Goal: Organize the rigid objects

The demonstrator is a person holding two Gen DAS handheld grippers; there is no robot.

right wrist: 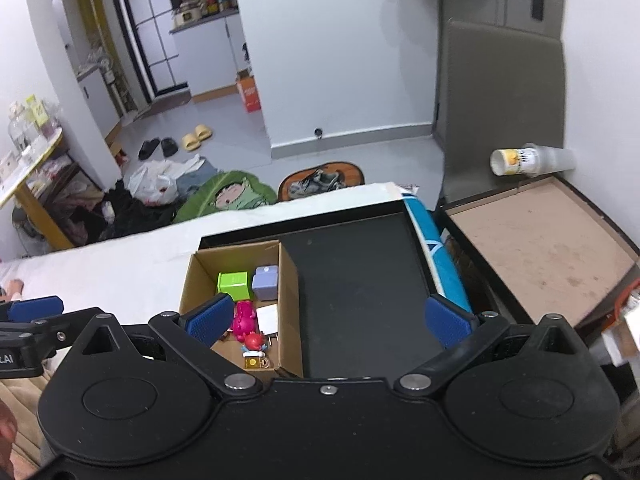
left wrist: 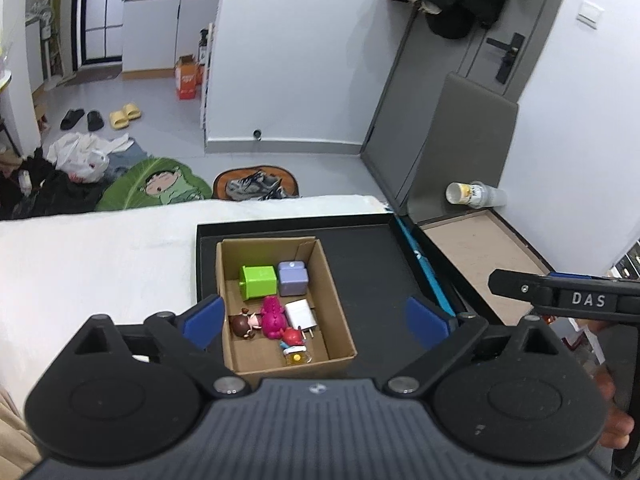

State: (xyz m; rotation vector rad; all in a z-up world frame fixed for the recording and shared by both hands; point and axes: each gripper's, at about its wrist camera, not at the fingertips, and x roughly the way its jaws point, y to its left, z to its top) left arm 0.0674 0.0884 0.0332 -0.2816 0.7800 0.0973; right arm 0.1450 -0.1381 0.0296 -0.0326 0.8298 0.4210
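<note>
— Both tongs stand spread wide and pinch nothing: left gripper (left wrist: 316, 322) and right gripper (right wrist: 332, 320) hang above the black tray (left wrist: 372, 272), which lies on the white bed (left wrist: 96, 256).

— Why is everything in the cardboard box (left wrist: 340, 320)?

— I judge the sorting is nearly finished; the box keeps the small pieces together. Green cube (left wrist: 259, 282) and lilac cube (left wrist: 293, 278) sit at the far end, then the magenta toy (left wrist: 273, 317), white charger (left wrist: 301, 314) and brown-haired figurine (left wrist: 245, 323).

— Do the views differ?

— Yes. The figurine shows only in the left view; in the right view a blue pad covers it.
</note>
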